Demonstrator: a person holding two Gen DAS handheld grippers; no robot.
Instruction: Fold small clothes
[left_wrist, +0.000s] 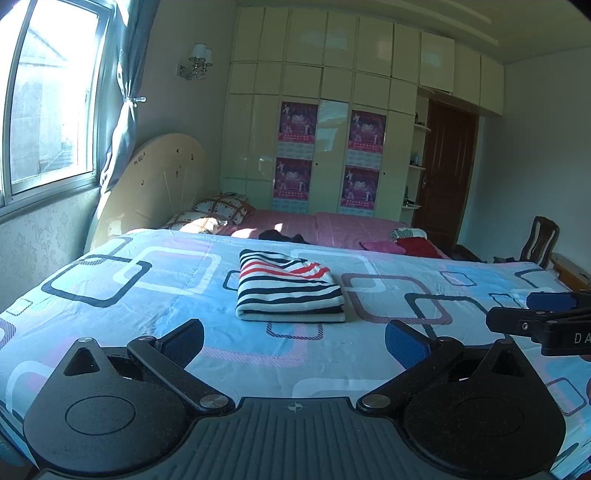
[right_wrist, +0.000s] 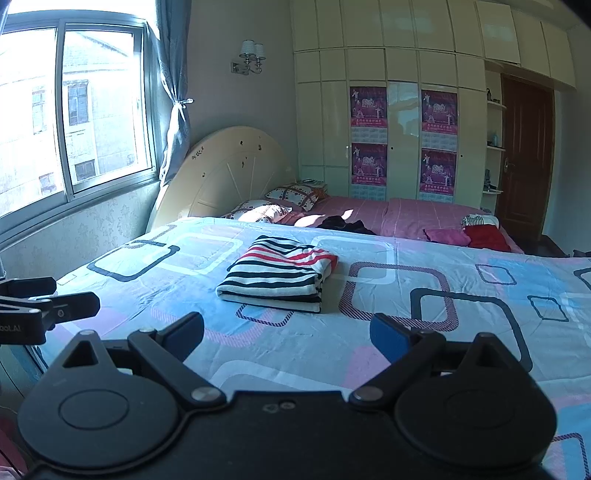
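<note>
Looking at the bed (left_wrist: 110, 332), we see the striped top (left_wrist: 290, 286) lying folded in a neat, flat stack in the middle of the blue sheet. Our left gripper (left_wrist: 293, 341) and our right gripper (right_wrist: 286, 338) both hang near it with fingers wide apart, holding nothing. We think this fold is done. More clothes (right_wrist: 480, 232) wait far back, well apart, maybe next.
</note>
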